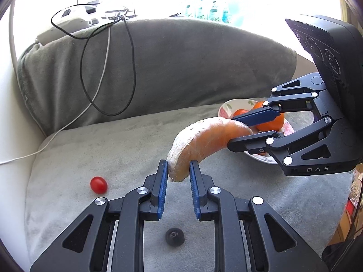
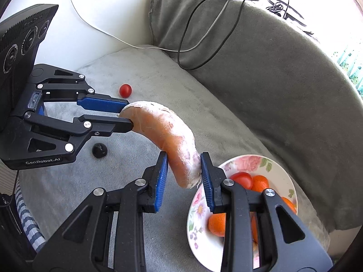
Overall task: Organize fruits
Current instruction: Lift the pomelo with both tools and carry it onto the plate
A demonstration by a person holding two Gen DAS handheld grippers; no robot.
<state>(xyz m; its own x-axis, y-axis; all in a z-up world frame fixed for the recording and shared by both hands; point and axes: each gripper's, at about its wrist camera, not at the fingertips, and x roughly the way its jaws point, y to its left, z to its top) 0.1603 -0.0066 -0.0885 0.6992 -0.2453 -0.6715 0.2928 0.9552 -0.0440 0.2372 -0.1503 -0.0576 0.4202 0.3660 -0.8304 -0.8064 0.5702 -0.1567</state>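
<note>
Both grippers — left (image 1: pixel 179 170), right (image 2: pixel 184 172) — angled downward, clamp one curved fruit segment (image 1: pixel 204 136).

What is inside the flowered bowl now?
The flowered bowl holds a red tomato and several oranges. The right gripper covers part of it, so more may be hidden.

The left tool (image 1: pixel 178 170) pinched one end of a curved orange fruit wedge (image 1: pixel 204 140) while the right tool (image 1: pixel 247 131) clamped the other, holding it above the grey sofa cushion (image 1: pixel 113 149). A cherry tomato (image 1: pixel 98 184) and a dark berry (image 1: pixel 174 237) lay below; oranges (image 1: pixel 272 122) sat in a floral bowl (image 1: pixel 226 106).
</note>
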